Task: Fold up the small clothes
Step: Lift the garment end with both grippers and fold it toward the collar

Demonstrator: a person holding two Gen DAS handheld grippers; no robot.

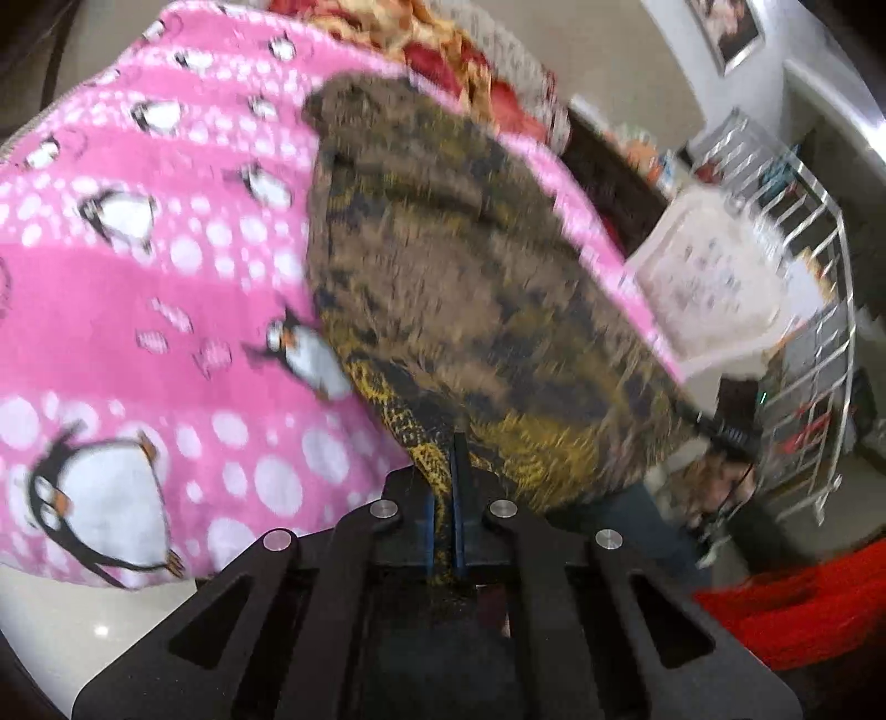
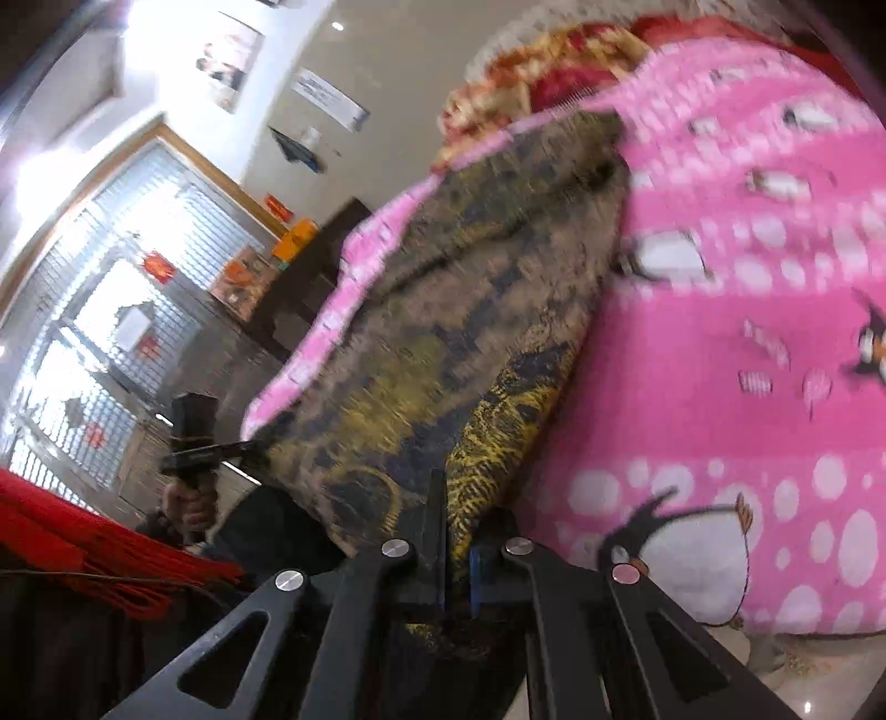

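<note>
A small brown and yellow patterned garment [image 1: 459, 310] lies stretched over a pink penguin-print blanket [image 1: 138, 288]. My left gripper [image 1: 449, 476] is shut on one near edge of the garment. My right gripper [image 2: 451, 526] is shut on another near edge of the same garment [image 2: 459, 343], which spreads away over the pink blanket [image 2: 747, 360]. The left gripper and the hand holding it show in the right wrist view [image 2: 194, 459] at the garment's left corner. Both views are motion blurred.
A red and gold floral cloth [image 1: 443, 39] lies beyond the blanket. A red fabric [image 1: 803, 603] is at the lower right of the left view and lower left of the right view [image 2: 83, 548]. A metal rack [image 1: 803, 277] and a barred window [image 2: 111, 310] stand behind.
</note>
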